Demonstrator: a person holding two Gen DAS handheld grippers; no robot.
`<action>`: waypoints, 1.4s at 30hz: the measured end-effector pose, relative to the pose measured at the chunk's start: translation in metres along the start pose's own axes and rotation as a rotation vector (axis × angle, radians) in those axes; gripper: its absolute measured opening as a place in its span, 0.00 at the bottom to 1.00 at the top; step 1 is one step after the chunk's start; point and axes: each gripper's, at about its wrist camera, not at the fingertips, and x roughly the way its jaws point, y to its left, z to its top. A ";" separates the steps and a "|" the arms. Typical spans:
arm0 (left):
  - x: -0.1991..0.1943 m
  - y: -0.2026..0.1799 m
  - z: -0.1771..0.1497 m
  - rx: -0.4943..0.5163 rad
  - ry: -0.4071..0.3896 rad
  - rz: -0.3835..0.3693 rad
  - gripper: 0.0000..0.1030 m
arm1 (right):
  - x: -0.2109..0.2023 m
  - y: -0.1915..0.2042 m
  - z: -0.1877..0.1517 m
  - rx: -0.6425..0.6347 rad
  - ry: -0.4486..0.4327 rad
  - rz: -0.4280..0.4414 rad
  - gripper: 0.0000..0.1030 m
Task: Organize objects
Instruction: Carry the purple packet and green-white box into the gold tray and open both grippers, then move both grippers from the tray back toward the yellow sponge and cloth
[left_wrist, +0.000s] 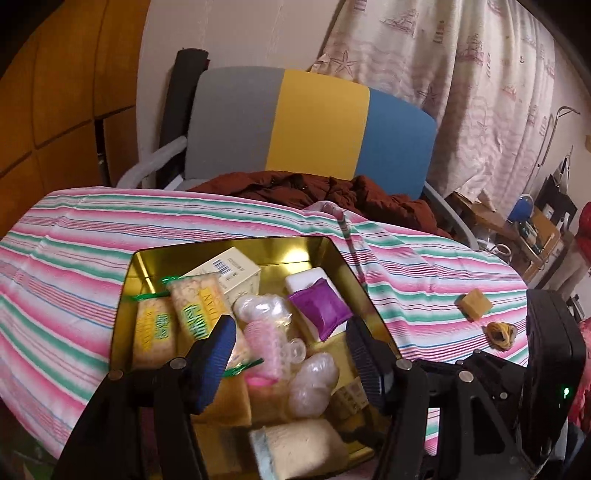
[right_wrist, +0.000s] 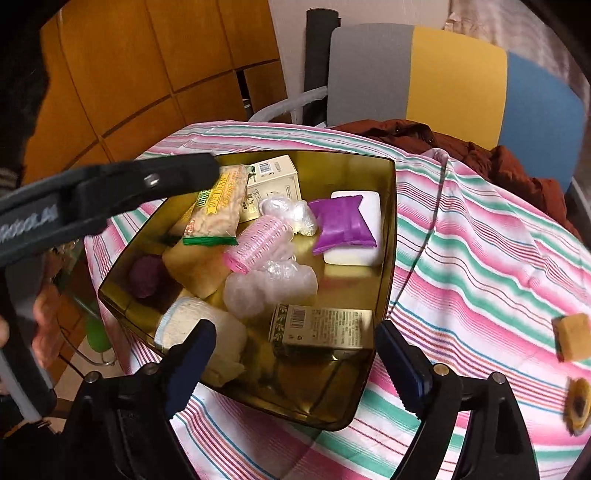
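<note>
The left tool (left_wrist: 291, 350) is being held wide and empty over the gold tin (left_wrist: 147, 266), above the pink roller (left_wrist: 264, 341). The right tool (right_wrist: 295, 343) is likewise being held wide and empty at the tin's near rim. The tin is being crowded with packets; open striped tabletop (right_wrist: 480, 240) is being left to its right, where a yellow block (right_wrist: 572, 336) is lying apart.
</note>
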 end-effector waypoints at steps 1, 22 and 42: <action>-0.002 0.000 -0.002 0.004 -0.005 0.010 0.61 | 0.000 0.000 -0.001 0.005 -0.002 -0.002 0.87; -0.018 0.009 -0.042 0.018 -0.010 0.112 0.61 | -0.020 0.001 -0.008 0.176 -0.085 -0.112 0.97; -0.012 0.008 -0.057 0.024 0.024 0.109 0.61 | -0.028 -0.012 -0.012 0.212 -0.080 -0.268 0.98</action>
